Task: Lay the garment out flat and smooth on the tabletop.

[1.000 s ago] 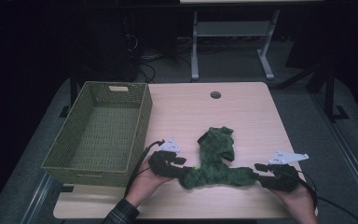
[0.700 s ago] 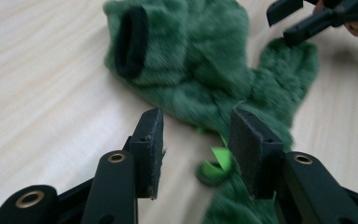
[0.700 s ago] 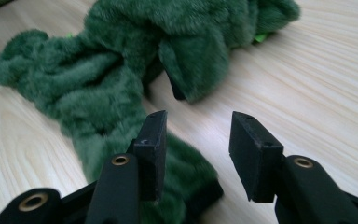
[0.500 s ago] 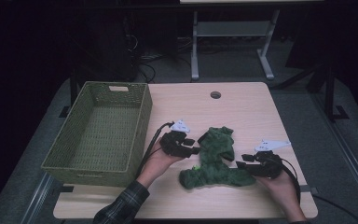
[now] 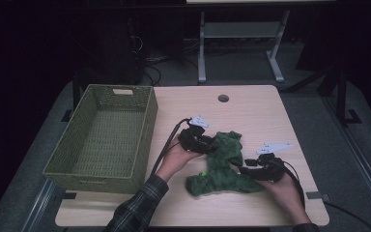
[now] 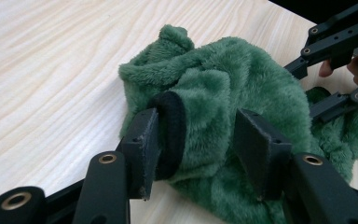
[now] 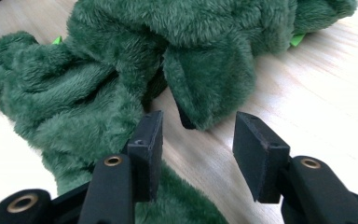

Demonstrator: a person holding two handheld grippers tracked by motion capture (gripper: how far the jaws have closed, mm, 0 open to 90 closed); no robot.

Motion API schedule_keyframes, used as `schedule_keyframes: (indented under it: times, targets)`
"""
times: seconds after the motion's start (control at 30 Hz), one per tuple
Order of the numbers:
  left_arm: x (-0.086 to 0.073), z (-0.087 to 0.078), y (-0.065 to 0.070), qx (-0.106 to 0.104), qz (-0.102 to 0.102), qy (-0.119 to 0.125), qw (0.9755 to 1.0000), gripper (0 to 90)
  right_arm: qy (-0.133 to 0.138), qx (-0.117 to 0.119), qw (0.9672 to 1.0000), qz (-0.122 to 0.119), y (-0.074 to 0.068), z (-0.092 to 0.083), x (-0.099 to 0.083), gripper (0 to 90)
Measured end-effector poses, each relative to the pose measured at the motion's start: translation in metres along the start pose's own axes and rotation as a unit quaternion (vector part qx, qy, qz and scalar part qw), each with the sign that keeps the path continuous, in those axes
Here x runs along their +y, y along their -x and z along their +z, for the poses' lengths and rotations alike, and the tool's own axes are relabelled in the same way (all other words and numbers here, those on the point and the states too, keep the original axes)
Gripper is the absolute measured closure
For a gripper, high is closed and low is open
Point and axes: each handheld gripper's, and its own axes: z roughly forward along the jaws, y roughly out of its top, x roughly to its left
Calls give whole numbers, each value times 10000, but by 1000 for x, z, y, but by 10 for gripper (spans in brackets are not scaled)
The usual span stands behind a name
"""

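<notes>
On the near half of the wooden table point(image 5: 251, 104), between the two hands, lies a green fleece garment point(image 5: 222, 166), well clear of the woven basket point(image 5: 101, 137) standing along the table's left edge. The far half of the tabletop is bare wood up to a round cable hole point(image 5: 223, 98), and bare board also lies to the right of the garment.

Since a second ago the left gripper point(image 5: 211, 144) has travelled away from the near edge to the garment's upper end, and the right gripper point(image 5: 244, 170) has slid inward.

The garment's long axis runs roughly from that upper end toward the near edge, bending rightward low down. The left gripper's jaws, just opening, straddle a black-trimmed cuff point(image 6: 170, 133) with the right pad clear of it. The right gripper's jaws, also just opening, stand apart before a fleece fold point(image 7: 209, 79), gripping nothing.
</notes>
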Motion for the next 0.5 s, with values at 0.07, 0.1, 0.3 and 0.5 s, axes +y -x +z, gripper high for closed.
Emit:
schedule_keyframes:
  times: [0.07,0.1,0.3,0.5]
  targets:
    - [-1,5,0,1,31,-84,10000,499,-19,7,10000,21,0,3,1,531]
    - [-1,6,0,29,29,-120,9999,504,-40,-11,10000,21,0,5,1,537]
    - [-4,3,-2,126,79,-65,9999,817,-152,-74,9999,-28,1,12,2,706]
    - [-5,-22,5,237,56,129,9996,854,6,-197,9997,-158,2,3,7,838]
